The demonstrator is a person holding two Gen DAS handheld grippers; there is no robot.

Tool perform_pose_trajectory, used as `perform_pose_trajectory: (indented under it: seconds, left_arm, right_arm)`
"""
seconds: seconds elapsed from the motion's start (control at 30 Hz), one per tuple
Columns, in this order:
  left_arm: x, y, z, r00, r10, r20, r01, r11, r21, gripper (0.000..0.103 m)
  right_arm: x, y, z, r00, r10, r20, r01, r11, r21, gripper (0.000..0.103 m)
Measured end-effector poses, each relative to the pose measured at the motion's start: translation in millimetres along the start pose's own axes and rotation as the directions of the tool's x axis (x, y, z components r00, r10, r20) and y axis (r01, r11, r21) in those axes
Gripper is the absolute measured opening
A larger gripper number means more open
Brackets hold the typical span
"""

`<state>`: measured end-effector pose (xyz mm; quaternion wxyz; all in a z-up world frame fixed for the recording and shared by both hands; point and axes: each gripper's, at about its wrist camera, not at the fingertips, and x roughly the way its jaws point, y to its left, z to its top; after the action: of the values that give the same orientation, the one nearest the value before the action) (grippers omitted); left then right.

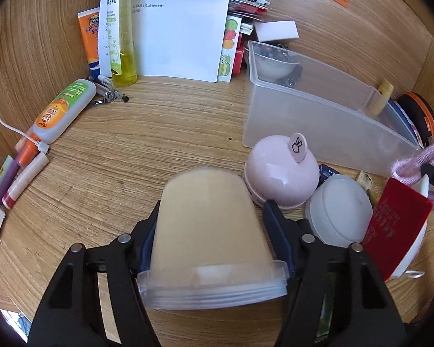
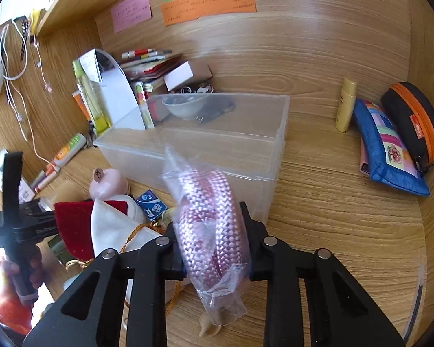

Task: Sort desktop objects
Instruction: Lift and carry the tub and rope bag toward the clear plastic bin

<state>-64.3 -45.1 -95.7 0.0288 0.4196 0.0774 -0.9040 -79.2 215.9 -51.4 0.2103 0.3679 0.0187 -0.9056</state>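
Note:
My left gripper point(image 1: 212, 217) is shut on a frosted plastic cup point(image 1: 208, 231) with a clear lid, held bottom-forward above the wooden desk point(image 1: 147, 150). My right gripper point(image 2: 211, 231) is shut on a pink braided rope in a clear plastic bag point(image 2: 208, 211), held in front of a clear plastic bin point(image 2: 217, 133). The bin also shows in the left wrist view point(image 1: 318, 115) at the right, with a small white bowl point(image 1: 272, 63) behind it. The bagged rope shows at the right edge of the left wrist view point(image 1: 413, 164).
A pink round container point(image 1: 280, 170), a white round container point(image 1: 338, 211) and a red card point(image 1: 396, 222) lie right of the cup. Bottles point(image 1: 60, 110), pens point(image 1: 23, 173) and papers point(image 1: 182, 29) sit left and back. A blue pouch point(image 2: 387, 147) and black case point(image 2: 413, 121) lie at right.

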Motion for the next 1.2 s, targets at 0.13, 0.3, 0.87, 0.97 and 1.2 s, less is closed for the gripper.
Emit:
perform_pose_trajectory:
  seconds: [0.13, 0.3, 0.87, 0.97, 1.2]
  left_arm:
    - [-2, 5, -2, 1.0, 0.02, 0.011, -0.02, 1.0, -0.014, 0.065]
    - [-11, 12, -2, 0.999, 0.035, 0.039, -0.034, 0.999, -0.027, 0.065]
    - [-49, 0, 31, 0.991, -0.034, 0.127, 0.034, 0.999, 0.0, 0.065]
    - [-52, -5, 41, 0.99, -0.06, 0.128, 0.059, 0.998, 0.013, 0.065]
    - [-52, -15, 61, 0.986, -0.131, 0.105, 0.126, 0.991, 0.053, 0.065]
  right_arm:
    - [-7, -2, 1, 1.0, 0.011, 0.01, -0.011, 1.0, 0.014, 0.022]
    - [-19, -1, 4, 0.999, 0.022, 0.039, -0.022, 1.0, 0.021, 0.021]
    - [-47, 2, 30, 0.986, 0.089, 0.138, -0.092, 0.996, 0.012, 0.021]
    - [-49, 1, 34, 0.985, 0.088, 0.148, -0.09, 0.996, 0.009, 0.021]
    - [-54, -6, 46, 0.98, 0.099, 0.171, -0.104, 0.994, 0.02, 0.021]
